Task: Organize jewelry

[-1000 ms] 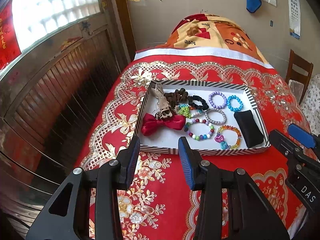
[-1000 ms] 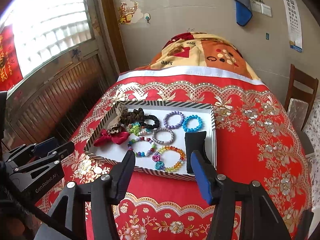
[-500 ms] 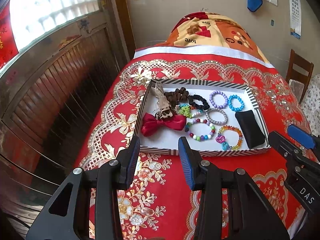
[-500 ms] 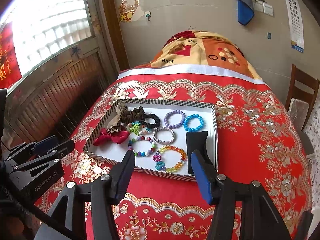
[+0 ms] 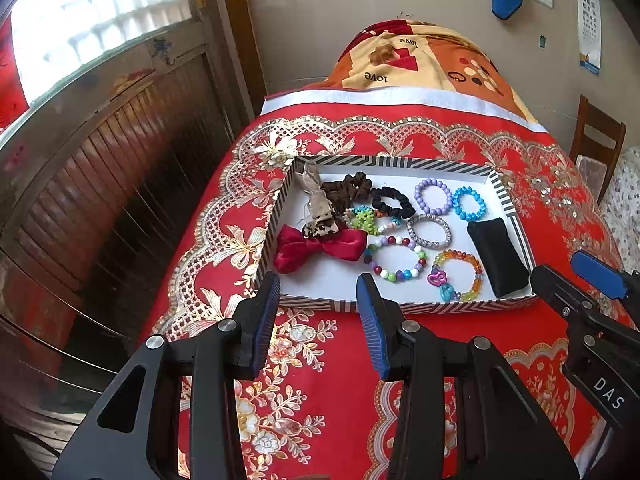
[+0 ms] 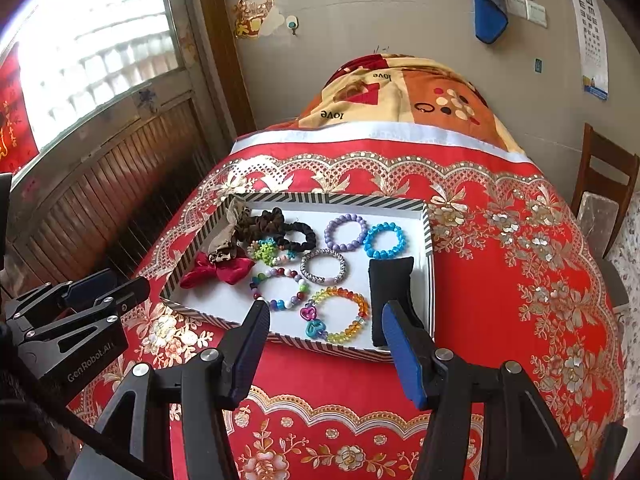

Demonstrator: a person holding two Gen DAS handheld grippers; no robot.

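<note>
Two grippers, both ours, hover short of one striped tray [image 5: 502, 196] on the red floral bedspread [image 5: 320, 360]. We record the left gripper [image 5: 316, 320] with jaws apart and nothing between them; the right gripper [image 6: 325, 338] likewise parted and empty, a little wider.

Contents, all lying inside the tray:
- purple bead bracelet [image 5: 433, 196] and blue bead bracelet [image 5: 469, 203], round glossy beads, side by side toward the far right corner.
- silver mesh bracelet [image 5: 430, 231], tubular and finely textured.
- multicoloured bead bracelet [image 5: 396, 258], mixed opaque beads.
- rainbow bracelet [image 5: 460, 276], translucent faceted beads with a pink heart and a turquoise charm.
- black scrunchie [image 5: 391, 202] and brown scrunchie [image 5: 346, 190], soft gathered fabric, touching.
- green flower piece [image 5: 362, 220], small and knobbly, tangled among neighbours.
- red satin bow [image 5: 320, 249] with a leopard-print clip [image 5: 320, 229] overlapping its top.
- black cushion [image 5: 496, 256], matte, oblong, against the right wall.

Risks, in our judgement: the pieces at the left overlap, so closing on one may drag another along. Smooth round beads could slip out from between flat pads. The tray looks light and sits on soft bedding, so a sideways nudge might shift or tip it. The two grippers are near each other and could collide over the tray.
</note>
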